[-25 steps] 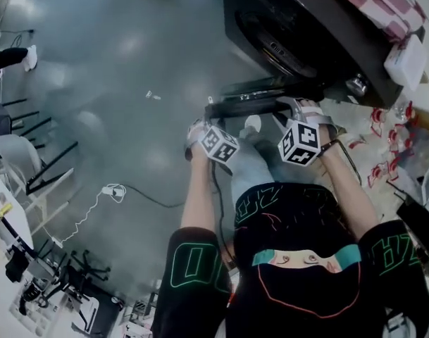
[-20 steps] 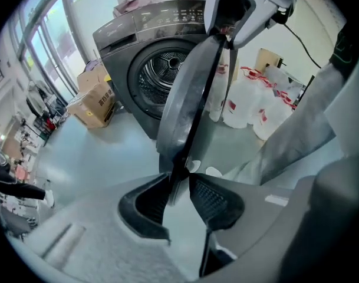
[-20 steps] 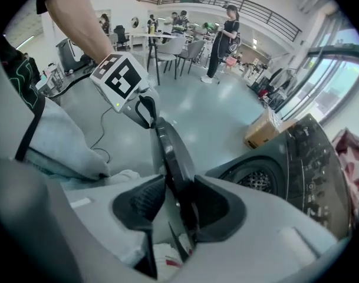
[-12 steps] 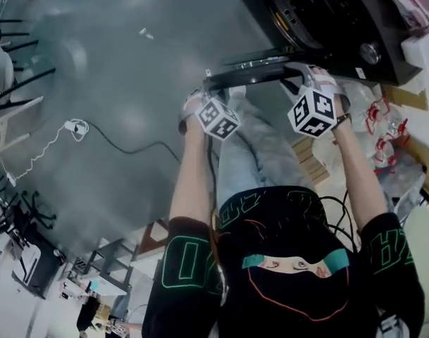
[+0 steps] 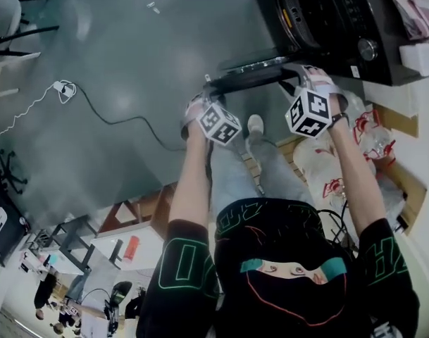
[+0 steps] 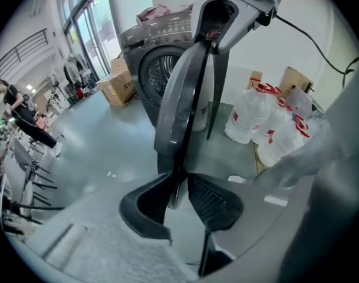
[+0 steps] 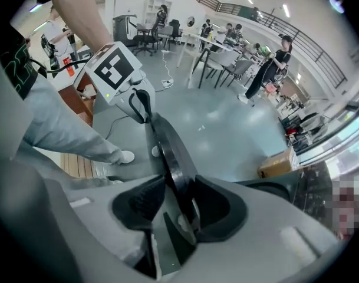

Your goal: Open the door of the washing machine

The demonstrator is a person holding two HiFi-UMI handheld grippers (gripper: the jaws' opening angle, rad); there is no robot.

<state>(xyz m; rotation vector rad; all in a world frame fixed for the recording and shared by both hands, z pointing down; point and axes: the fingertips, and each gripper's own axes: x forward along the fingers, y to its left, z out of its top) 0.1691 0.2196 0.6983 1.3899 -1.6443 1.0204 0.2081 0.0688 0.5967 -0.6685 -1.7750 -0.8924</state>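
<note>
The dark washing machine (image 5: 327, 20) stands at the upper right of the head view, its round drum opening showing in the left gripper view (image 6: 161, 63). Its door (image 5: 249, 76) is swung out from the front and seen edge-on. My left gripper (image 5: 206, 94) holds the door's free end; the door rim (image 6: 185, 99) runs between its jaws (image 6: 178, 196), which are closing on it. My right gripper (image 5: 296, 74) grips the door nearer the machine, and the dark rim (image 7: 167, 152) sits pinched between its pads (image 7: 173, 202).
White bags with red print (image 5: 341, 153) lie beside the machine on a wooden pallet (image 5: 291, 150). A cardboard box (image 6: 117, 87) stands left of the machine. A white cable (image 5: 94, 104) crosses the grey floor. People, desks and chairs (image 7: 273, 63) are farther off.
Both grippers have moved sideways with the door, which has swung further out from the machine. The head view has turned, so the machine now sits higher and further right.
</note>
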